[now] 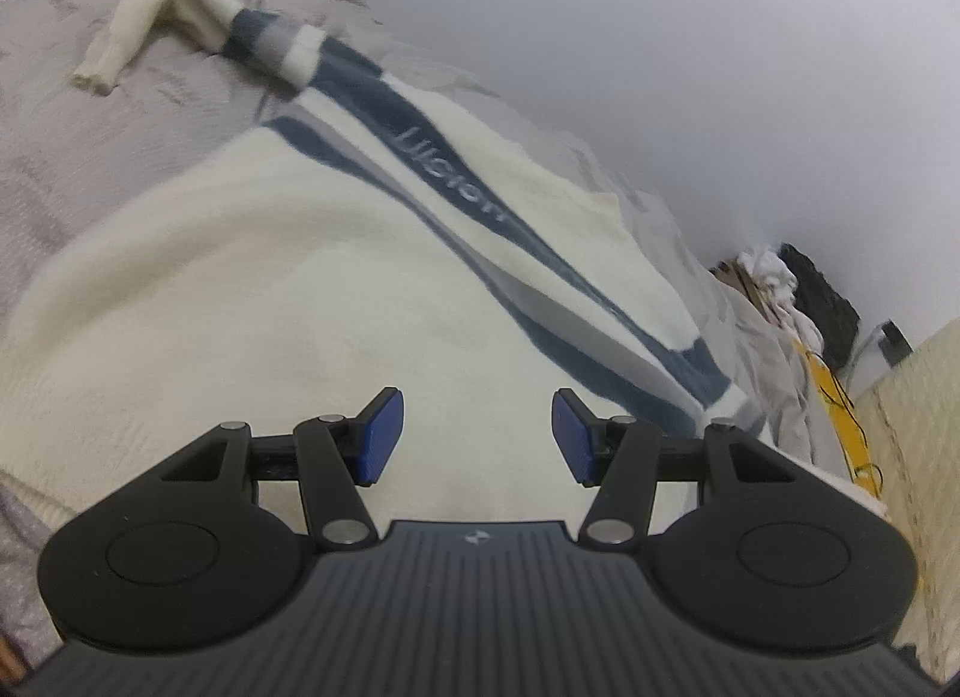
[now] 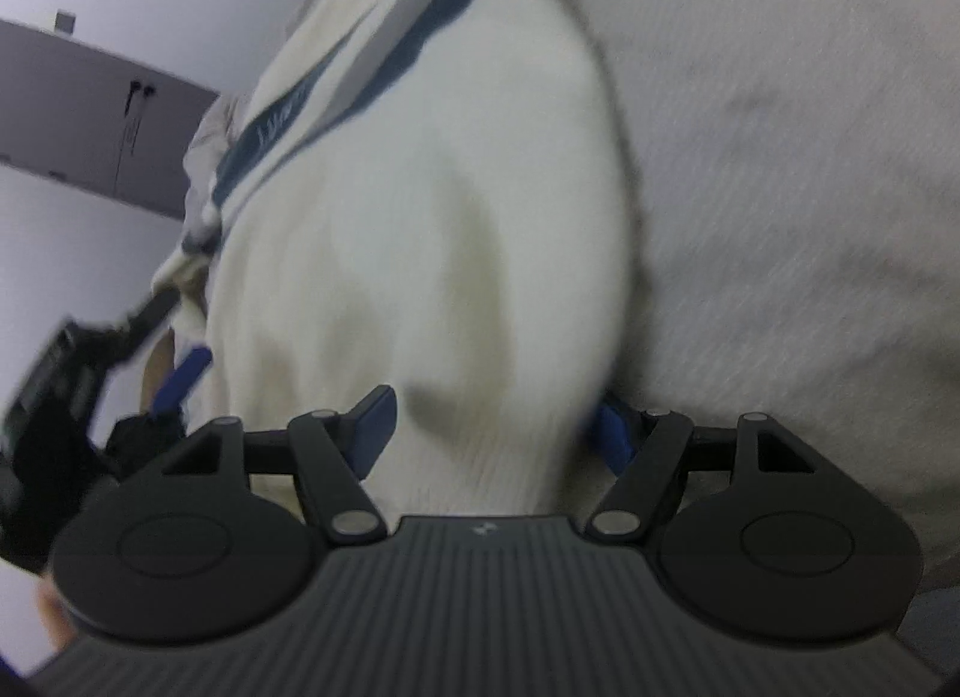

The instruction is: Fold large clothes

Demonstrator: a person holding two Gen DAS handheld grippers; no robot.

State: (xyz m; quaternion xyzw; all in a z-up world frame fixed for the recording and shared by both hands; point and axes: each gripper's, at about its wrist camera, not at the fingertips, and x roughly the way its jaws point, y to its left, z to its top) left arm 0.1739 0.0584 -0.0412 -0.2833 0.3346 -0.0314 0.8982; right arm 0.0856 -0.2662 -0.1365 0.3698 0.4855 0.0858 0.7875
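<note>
A cream sweater [image 1: 252,253] with dark blue and grey stripes is lying spread out on a grey bedspread [image 1: 90,156], one sleeve [image 1: 150,18] bent back at the far end of the sweater. The left gripper [image 1: 477,436] is hovering over the sweater's plain cream body, its blue pads [image 1: 381,436] standing apart with nothing between them. The right gripper [image 2: 495,430] is sitting at the sweater's ribbed hem [image 2: 480,469], a bunched fold of the knit lying between its fingers; the picture is too blurred to tell whether the pads are pressing on it. Past the sweater, against the wall, a heap of clothes [image 1: 780,289] is sitting.
</note>
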